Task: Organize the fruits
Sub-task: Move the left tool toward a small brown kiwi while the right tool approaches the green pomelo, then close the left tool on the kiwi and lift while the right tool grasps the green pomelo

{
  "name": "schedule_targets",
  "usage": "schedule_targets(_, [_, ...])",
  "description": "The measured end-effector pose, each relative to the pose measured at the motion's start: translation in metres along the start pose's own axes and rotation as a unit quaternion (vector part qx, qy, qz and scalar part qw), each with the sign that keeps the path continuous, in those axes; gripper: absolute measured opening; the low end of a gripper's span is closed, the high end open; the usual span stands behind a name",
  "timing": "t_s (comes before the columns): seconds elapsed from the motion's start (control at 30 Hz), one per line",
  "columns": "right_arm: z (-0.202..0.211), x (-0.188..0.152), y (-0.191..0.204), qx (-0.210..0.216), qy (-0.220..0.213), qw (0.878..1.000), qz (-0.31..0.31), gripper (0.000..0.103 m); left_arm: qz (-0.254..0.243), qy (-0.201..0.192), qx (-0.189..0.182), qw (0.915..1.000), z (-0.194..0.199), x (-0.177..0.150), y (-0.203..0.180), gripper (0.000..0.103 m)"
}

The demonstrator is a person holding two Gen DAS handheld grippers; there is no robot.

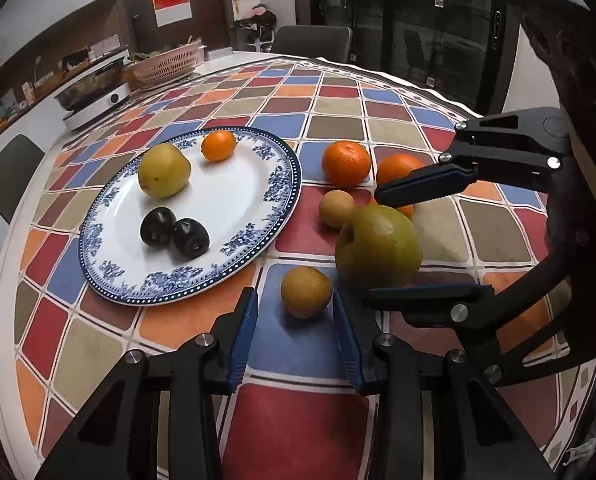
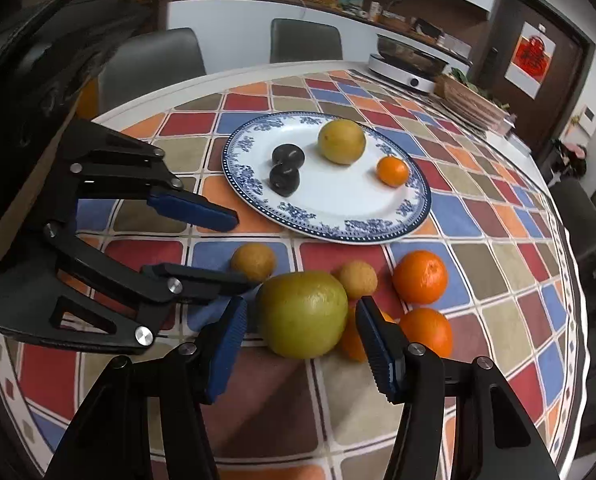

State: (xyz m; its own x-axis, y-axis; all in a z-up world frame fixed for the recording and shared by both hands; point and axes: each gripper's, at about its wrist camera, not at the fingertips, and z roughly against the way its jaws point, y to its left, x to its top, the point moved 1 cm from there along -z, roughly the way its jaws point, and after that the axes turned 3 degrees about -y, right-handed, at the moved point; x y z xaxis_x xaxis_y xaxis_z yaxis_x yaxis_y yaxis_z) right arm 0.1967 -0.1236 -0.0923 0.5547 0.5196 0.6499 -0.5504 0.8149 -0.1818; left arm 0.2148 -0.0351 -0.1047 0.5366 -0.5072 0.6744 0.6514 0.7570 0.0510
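Both grippers stand over a round table covered by a checked cloth [image 1: 338, 120]; the left gripper [image 1: 293, 308] has its jaws wide apart, a small brown fruit [image 1: 306, 291] lying on the cloth between its fingertips, untouched as far as can be seen; the right gripper [image 2: 302, 320] likewise has its jaws wide, flanking a large green fruit [image 2: 302, 314] without a visible grip on it. A blue-rimmed plate [image 2: 378, 228] lies toward the middle of the table and carries two dark plums [image 2: 285, 170] touching one another, a yellow-green fruit [image 2: 342, 141] and a small orange [image 2: 393, 171] near its far rim. On the cloth just beside the plate's near rim lies the loose cluster: a second small brown fruit [image 2: 357, 279], touching the green fruit, and two larger oranges [image 2: 420, 277] near it; a further orange fruit is mostly hidden behind a right finger. An electric hotpot [image 1: 93, 96] stands at the table's far edge.
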Motion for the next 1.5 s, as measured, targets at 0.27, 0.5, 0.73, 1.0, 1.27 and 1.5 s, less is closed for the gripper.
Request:
schedule_targets(0.27, [-0.004, 0.002, -0.008, 0.023, -0.006, 1.000, -0.016, 0.050, 0.018, 0.006, -0.011, 0.9998, -0.009, 0.003, 0.001, 0.028])
schedule_targets(0.5, [-0.001, 0.000, -0.006, 0.019, -0.012, 0.999, -0.027, 0.050, 0.038, 0.004, 0.030, 0.9988, 0.007, -0.002, 0.004, 0.028])
schedule_targets(0.73, [0.001, -0.001, -0.007, 0.030, -0.012, 0.998, -0.051, 0.050, 0.064, -0.009, 0.066, 0.9957, 0.030, -0.003, 0.004, 0.028])
schedule_targets(1.0, [0.013, 0.000, -0.006, 0.033, -0.025, 0.996, -0.081, 0.050, 0.112, -0.027, 0.085, 0.9897, 0.052, -0.006, 0.005, 0.028])
schedule_targets(1.27, [0.030, 0.006, -0.009, 0.027, -0.042, 0.993, -0.105, 0.050, 0.134, -0.043, 0.108, 0.9842, 0.071, -0.003, 0.004, 0.028])
schedule_targets(1.5, [0.048, 0.015, -0.012, 0.021, -0.060, 0.991, -0.121, 0.050, 0.142, -0.057, 0.144, 0.9776, 0.091, 0.005, 0.004, 0.028])
